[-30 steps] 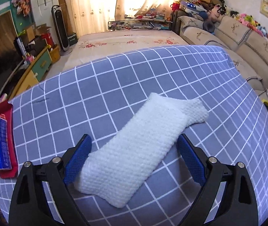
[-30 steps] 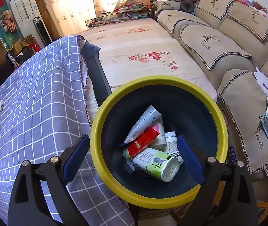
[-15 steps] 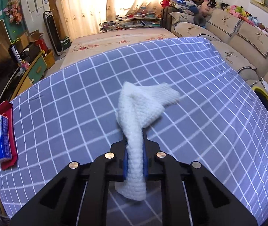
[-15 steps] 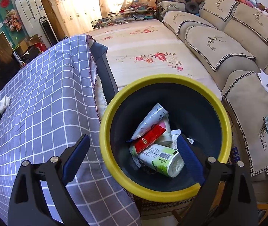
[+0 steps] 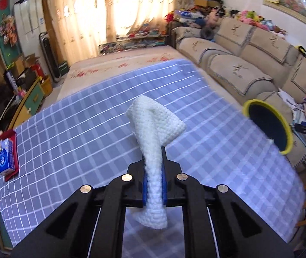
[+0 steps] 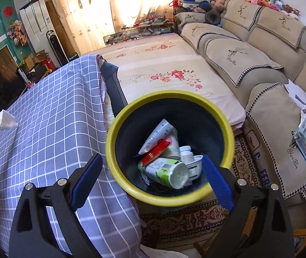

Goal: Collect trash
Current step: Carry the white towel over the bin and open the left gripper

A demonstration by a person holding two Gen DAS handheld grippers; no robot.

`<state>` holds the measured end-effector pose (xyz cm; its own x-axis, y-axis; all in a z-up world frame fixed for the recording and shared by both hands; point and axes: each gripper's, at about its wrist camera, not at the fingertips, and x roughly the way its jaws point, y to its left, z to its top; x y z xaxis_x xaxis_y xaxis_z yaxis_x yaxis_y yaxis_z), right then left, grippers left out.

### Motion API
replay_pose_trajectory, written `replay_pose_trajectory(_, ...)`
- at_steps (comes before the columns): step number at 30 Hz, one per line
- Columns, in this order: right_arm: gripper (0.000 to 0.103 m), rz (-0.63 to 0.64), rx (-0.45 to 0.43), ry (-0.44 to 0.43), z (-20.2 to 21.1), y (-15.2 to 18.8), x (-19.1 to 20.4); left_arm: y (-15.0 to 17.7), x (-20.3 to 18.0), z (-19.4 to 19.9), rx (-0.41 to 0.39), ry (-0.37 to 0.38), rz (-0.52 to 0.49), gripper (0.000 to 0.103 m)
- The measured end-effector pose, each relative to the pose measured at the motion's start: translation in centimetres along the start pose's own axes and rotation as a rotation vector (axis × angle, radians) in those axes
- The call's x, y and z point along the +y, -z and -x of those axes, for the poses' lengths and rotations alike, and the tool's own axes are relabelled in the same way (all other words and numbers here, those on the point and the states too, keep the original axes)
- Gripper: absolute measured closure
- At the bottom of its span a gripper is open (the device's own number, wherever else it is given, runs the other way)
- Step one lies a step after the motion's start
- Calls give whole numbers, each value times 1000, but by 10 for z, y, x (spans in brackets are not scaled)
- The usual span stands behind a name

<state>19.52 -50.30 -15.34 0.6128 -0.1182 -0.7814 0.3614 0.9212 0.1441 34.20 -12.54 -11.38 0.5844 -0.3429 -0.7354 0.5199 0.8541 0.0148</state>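
My left gripper (image 5: pixel 153 173) is shut on a white knitted cloth (image 5: pixel 156 126) and holds it above the blue checked tablecloth (image 5: pixel 77 133); the cloth flops over the jaws and hangs below them. The cloth also shows at the far left of the right wrist view (image 6: pixel 1 121). The yellow-rimmed dark bin (image 5: pixel 268 126) stands off the table's right edge. My right gripper (image 6: pixel 150 176) is open and empty, hovering over the bin (image 6: pixel 131 116), which holds a tube, a red packet and bottles (image 6: pixel 166 163).
A blue tissue pack (image 5: pixel 5 158) on a red cloth lies at the table's left edge. A beige sofa (image 6: pixel 249 60) stands right of the bin, a floral mattress (image 6: pixel 157 64) behind it, a patterned rug (image 6: pixel 196 221) below.
My left gripper closed on the white cloth and lifted it off the table, swinging right so the bin came into view. My right gripper stayed open, drifting slightly left over the bin.
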Motion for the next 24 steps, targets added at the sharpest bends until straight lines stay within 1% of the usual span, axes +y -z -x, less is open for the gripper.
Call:
replay_pose_trajectory(5,14,9,-25,28,18,14,-19,-10,-73,28,-27,65,-79,93)
replay_pose_trajectory(9,14,10,-27,46,27,29,-39,-21,-131,33,-25,136,-134,93)
replay_pose_trajectory(12,14,14,-27,68,31,38,-54,-29,-179,29,-14,206,-177,93)
replay_pose_trajectory(18,14,-27,-50,74,44,50,-87,-49,-269,3,24,313,-257,93)
replay_pose_trajectory(22,14,-50,-57,78,48,54,-103,-63,-313,-31,53,325,-293,93)
replay_pose_trajectory(24,14,-59,-55,76,49,56,-108,-69,-330,-54,87,325,-296,93)
